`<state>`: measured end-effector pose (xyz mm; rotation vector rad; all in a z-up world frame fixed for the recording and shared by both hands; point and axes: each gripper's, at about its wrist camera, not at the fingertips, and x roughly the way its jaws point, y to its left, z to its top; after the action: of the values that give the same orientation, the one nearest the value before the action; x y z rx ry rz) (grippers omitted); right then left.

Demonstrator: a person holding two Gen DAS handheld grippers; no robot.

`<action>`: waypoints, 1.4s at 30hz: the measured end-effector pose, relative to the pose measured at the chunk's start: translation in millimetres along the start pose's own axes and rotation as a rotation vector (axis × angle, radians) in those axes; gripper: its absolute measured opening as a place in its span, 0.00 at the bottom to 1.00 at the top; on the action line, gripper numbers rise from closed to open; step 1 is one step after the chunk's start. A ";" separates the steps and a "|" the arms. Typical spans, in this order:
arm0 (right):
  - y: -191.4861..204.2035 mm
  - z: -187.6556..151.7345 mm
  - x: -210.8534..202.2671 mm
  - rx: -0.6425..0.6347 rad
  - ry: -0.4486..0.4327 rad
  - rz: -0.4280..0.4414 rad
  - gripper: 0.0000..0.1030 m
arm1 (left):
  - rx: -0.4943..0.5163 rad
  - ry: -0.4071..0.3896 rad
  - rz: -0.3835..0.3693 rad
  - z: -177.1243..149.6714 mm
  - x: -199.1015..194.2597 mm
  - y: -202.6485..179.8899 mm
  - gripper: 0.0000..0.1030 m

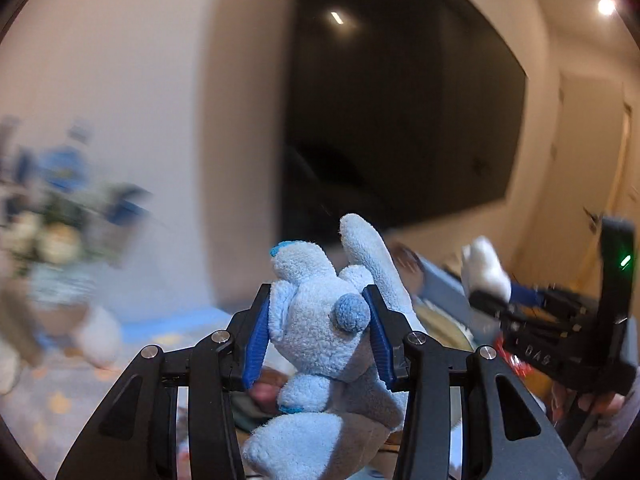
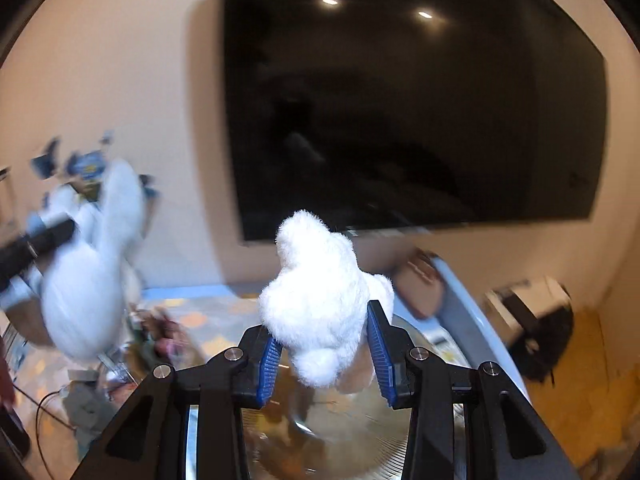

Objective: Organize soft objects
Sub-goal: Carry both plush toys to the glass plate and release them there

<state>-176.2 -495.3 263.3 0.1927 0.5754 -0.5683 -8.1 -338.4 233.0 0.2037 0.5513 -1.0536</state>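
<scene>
Fleecy blue plush toy (image 1: 320, 320), fluffy white plush toy (image 2: 320, 304)

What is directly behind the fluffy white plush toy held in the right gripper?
Behind the fluffy white plush toy hangs a large black wall-mounted screen on a beige wall. The toy covers part of the screen's lower edge.

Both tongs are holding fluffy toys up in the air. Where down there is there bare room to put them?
Bare-looking patterned floor lies along the wall, between the blue plush toy and the white plush toy. A golden surface under the right tongs also looks bare. It is crowded at lower left, around the cables and clutter. Blur hides detail.
</scene>
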 end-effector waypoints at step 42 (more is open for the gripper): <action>-5.5 -31.4 30.2 -0.003 0.140 0.001 0.62 | -0.103 0.106 -0.013 -17.7 33.7 -12.0 0.72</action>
<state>-172.8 -503.2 220.3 0.2314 0.7112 -0.5560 -11.7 -362.7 201.5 0.1660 0.7016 -1.0278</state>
